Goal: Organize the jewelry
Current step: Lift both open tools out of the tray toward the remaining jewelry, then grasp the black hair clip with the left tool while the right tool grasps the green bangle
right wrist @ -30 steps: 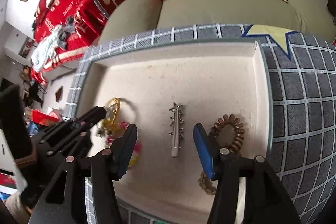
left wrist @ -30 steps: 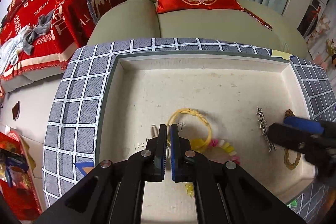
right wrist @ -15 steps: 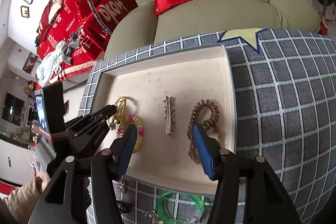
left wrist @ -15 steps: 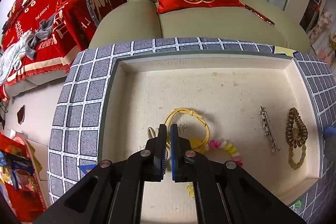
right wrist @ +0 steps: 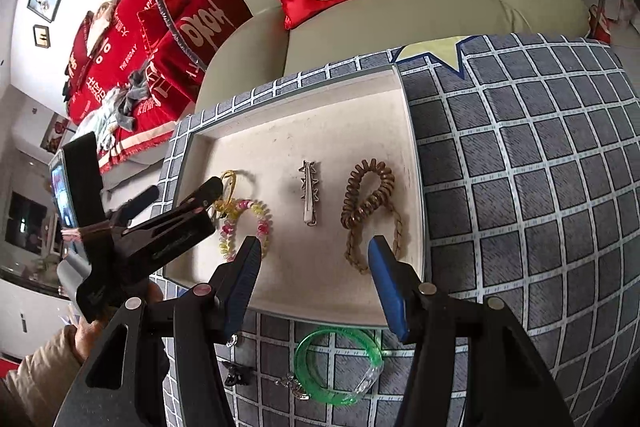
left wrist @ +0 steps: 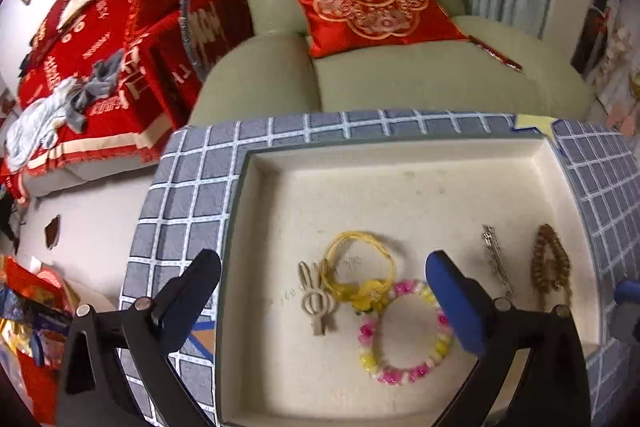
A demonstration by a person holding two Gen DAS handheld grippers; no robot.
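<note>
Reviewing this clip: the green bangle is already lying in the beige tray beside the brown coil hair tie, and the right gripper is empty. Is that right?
Not quite. The green bangle is not in the beige tray; it lies outside it on the grey checked cloth, just past the tray's near edge, as the right wrist view shows. The brown coil hair tie is in the tray, and the right gripper is empty.

1. Cream tray (left wrist: 400, 163) holds a beige hair clip (left wrist: 316, 303), a yellow cord bracelet (left wrist: 360, 259) and a pink-yellow bead bracelet (left wrist: 404, 339), all lying flat.
2. Silver barrette (right wrist: 309, 193) and brown coil hair tie (right wrist: 366, 195) lie side by side, apart.
3. Green bangle (right wrist: 338, 367) lies outside the tray.
</note>
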